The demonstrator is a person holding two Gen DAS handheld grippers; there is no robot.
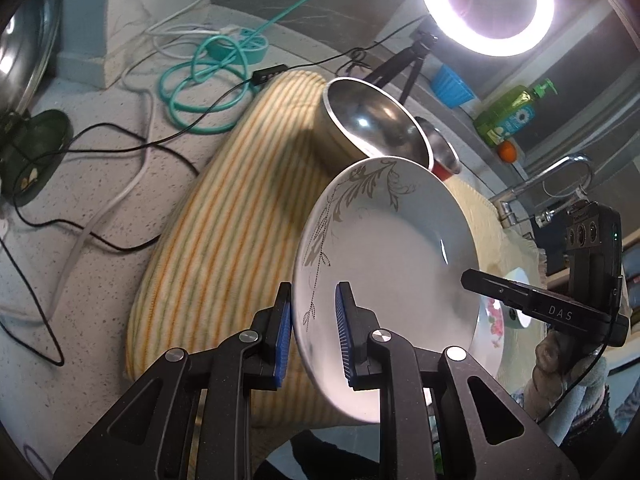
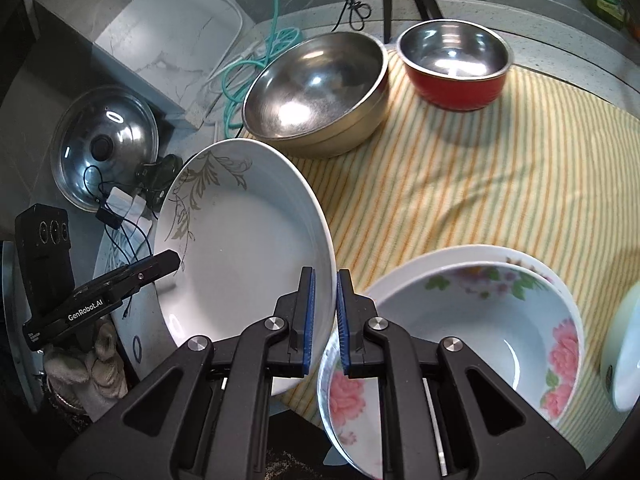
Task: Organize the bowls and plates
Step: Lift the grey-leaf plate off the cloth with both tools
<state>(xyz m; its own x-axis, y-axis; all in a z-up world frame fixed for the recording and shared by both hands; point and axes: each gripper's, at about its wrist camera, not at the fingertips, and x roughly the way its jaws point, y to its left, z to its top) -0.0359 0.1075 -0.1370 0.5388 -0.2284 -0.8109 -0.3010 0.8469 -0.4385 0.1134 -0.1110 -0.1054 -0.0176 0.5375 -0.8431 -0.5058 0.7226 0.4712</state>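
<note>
A: Plate (image 2: 248, 240) tilted above the cloth (image 2: 480, 184), rim clamped by left gripper (image 1: 314, 334) and right gripper (image 2: 325, 322).
B: Risk: uneven pull, rim slips, hits floral bowl (image 2: 480, 332).

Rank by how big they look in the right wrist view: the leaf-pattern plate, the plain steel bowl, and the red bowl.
1. Leaf-pattern plate, though it is nearest the camera, which inflates it.
2. Plain steel bowl.
3. Red bowl, clearly smallest.
</note>
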